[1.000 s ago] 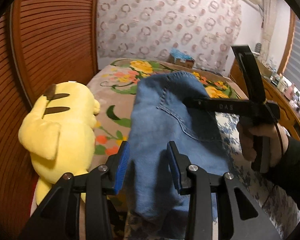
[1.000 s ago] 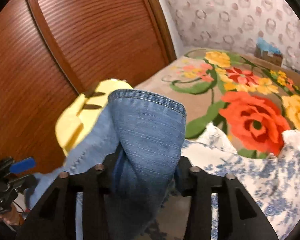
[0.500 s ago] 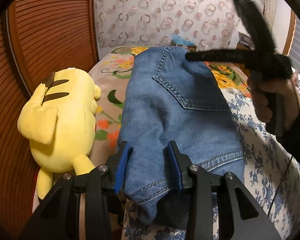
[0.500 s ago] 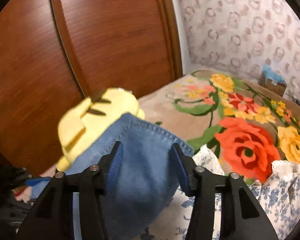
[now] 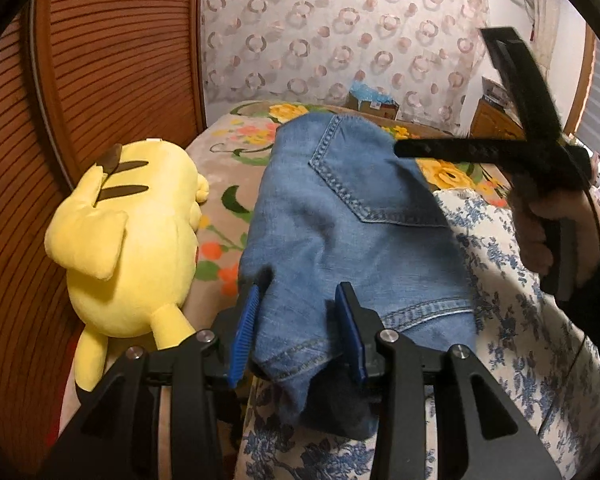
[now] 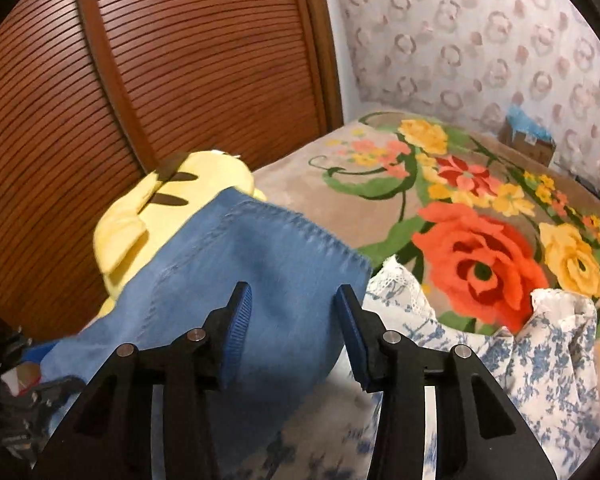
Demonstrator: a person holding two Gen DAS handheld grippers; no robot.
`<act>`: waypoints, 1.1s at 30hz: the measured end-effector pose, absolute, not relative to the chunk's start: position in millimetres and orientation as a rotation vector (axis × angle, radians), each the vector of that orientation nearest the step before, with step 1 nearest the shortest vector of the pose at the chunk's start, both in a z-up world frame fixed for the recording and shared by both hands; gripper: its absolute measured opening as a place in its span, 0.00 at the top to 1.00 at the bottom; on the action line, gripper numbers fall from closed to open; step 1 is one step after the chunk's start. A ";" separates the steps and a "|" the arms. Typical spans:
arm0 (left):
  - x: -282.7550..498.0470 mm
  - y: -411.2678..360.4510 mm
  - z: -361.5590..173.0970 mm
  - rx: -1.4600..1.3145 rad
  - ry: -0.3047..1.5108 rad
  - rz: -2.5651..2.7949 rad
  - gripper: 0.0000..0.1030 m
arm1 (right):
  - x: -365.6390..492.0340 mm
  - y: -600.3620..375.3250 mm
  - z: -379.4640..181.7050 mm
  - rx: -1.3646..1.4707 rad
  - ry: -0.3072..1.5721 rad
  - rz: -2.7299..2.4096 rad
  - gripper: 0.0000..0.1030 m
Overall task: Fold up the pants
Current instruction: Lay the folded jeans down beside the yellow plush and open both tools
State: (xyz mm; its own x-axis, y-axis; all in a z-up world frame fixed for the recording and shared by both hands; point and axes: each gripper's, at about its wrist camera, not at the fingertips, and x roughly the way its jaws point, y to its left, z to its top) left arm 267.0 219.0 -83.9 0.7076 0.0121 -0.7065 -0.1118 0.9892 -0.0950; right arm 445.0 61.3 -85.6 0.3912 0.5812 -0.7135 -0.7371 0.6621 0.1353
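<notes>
A: Blue denim fills the space between the left gripper [image 5: 298,322] pads, doesn't it?
B: Yes. The pants [image 5: 340,220] lie folded ahead of the left fingers [image 5: 244,332], a hem bunched between the two blue pads. The jaws stand about half open, and I cannot tell whether the pads press the cloth or only flank it.
A: And the right gripper [image 6: 292,316]?
B: Its jaws are half apart too — the denim lies under and beyond the tips, not pinched. In the left wrist view a hand [image 5: 552,224] holds that tool up, off to the right of the left fingers and above the cloth.
A: What's around the pants?
B: A yellow plush toy [image 5: 128,240] just left of the left fingers, touching the denim's far side in the right wrist view. A blue-and-white floral sheet [image 6: 540,364] lies under the pants and to the right, and a flowered blanket [image 6: 476,256] spreads beyond the right fingers — up to a slatted wooden headboard [image 6: 180,80].
</notes>
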 end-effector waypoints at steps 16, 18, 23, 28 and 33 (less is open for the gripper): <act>217.7 175.2 -28.8 -0.078 0.654 0.061 0.62 | 309.9 -27.9 -31.1 -0.196 0.665 0.800 0.56; 208.6 166.1 -21.3 -0.066 0.635 0.055 0.62 | 296.0 -39.9 -24.6 -0.188 0.649 0.790 0.55; 189.9 147.7 -8.3 -0.049 0.603 0.035 0.59 | 266.7 -67.9 -15.3 -0.165 0.620 0.750 0.54; 176.1 127.2 0.0 -0.028 0.584 -0.002 0.56 | 240.6 -100.2 -8.8 -0.132 0.595 0.696 0.51; 161.6 105.7 7.6 -0.023 0.558 -0.050 0.44 | 217.1 -132.3 -2.7 -0.112 0.565 0.641 0.50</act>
State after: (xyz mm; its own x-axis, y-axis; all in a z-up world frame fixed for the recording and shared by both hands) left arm 161.6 105.7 7.6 0.8472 -0.0534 -0.5285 0.0406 0.9985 -0.0357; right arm 217.1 -132.3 -2.7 0.6570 0.5347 -0.5314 -0.5941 0.8012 0.0715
